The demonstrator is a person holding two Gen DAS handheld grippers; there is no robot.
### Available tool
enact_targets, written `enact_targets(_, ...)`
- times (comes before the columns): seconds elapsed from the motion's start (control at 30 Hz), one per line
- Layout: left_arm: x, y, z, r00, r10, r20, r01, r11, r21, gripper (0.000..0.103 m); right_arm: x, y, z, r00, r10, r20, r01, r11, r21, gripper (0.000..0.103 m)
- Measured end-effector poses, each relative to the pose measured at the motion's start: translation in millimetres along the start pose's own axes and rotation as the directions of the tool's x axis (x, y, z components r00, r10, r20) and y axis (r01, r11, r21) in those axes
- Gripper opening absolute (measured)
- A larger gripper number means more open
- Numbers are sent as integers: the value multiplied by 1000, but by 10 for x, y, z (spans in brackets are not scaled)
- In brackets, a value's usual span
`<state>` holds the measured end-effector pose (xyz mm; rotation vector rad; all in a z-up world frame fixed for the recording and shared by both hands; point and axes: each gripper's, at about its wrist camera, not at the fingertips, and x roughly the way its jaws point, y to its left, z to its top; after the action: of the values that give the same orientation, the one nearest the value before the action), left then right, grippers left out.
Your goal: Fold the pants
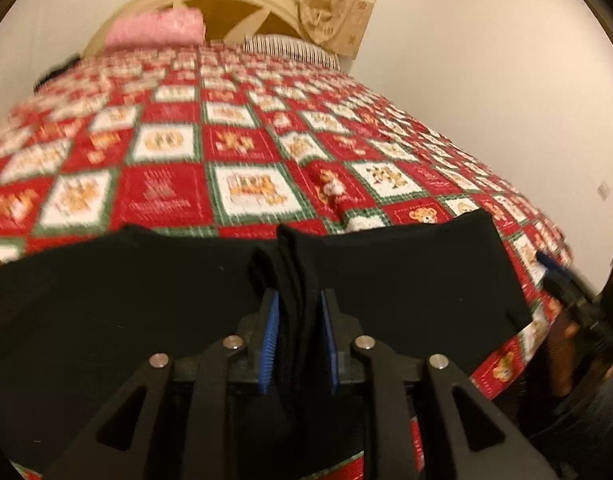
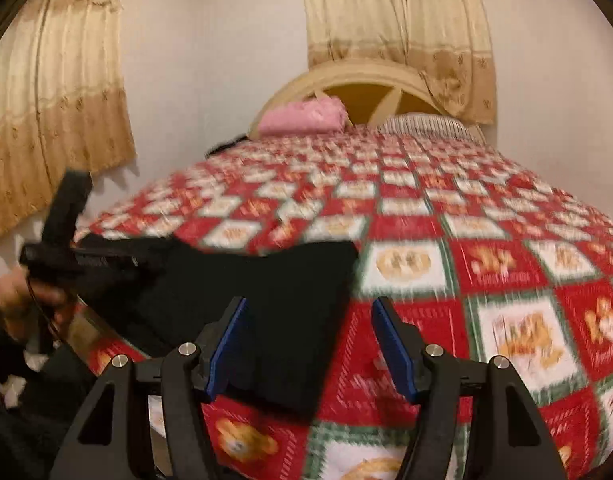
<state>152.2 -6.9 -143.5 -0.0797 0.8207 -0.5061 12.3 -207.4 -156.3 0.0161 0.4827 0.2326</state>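
Both my views are smeared by motion, so I can't read the words printed on the quilt (image 2: 486, 264). The black pants (image 1: 386, 288) run off the left edge of my left wrist view, and their near part is hidden behind the left gripper (image 1: 296, 320); whether its blue pads press the bunched cloth between them I can't tell. From the right wrist view, the person's hand (image 2: 14, 300) is cut by the left edge.
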Motion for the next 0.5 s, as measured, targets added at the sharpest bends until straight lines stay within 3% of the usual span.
enact_targets(0.07,-72,-46,-1,998,43,40,-45,998,41,25,42,103,92,999,46,-2,-46,999,-25,69)
enact_targets(0.17,-24,-63,25,997,68,39,-71,995,67,34,244,262,150,991,124,-43,-127,990,-64,69)
enact_targets(0.23,83,-32,16,996,92,13,-93,993,67,39,441,288,146,992,100,-79,-106,991,-78,69)
enact_targets(0.3,175,23,-24,993,120,-21,-118,991,63,41,638,191,133,992,28,-121,-35,998,-49,69)
enact_targets(0.4,224,83,-87,995,97,-21,-96,994,45,46,836,-66,71,981,-19,-191,26,999,33,69)
enact_targets(0.5,185,60,-78,995,103,-12,-102,994,48,46,787,-129,75,984,2,-180,8,999,53,69)
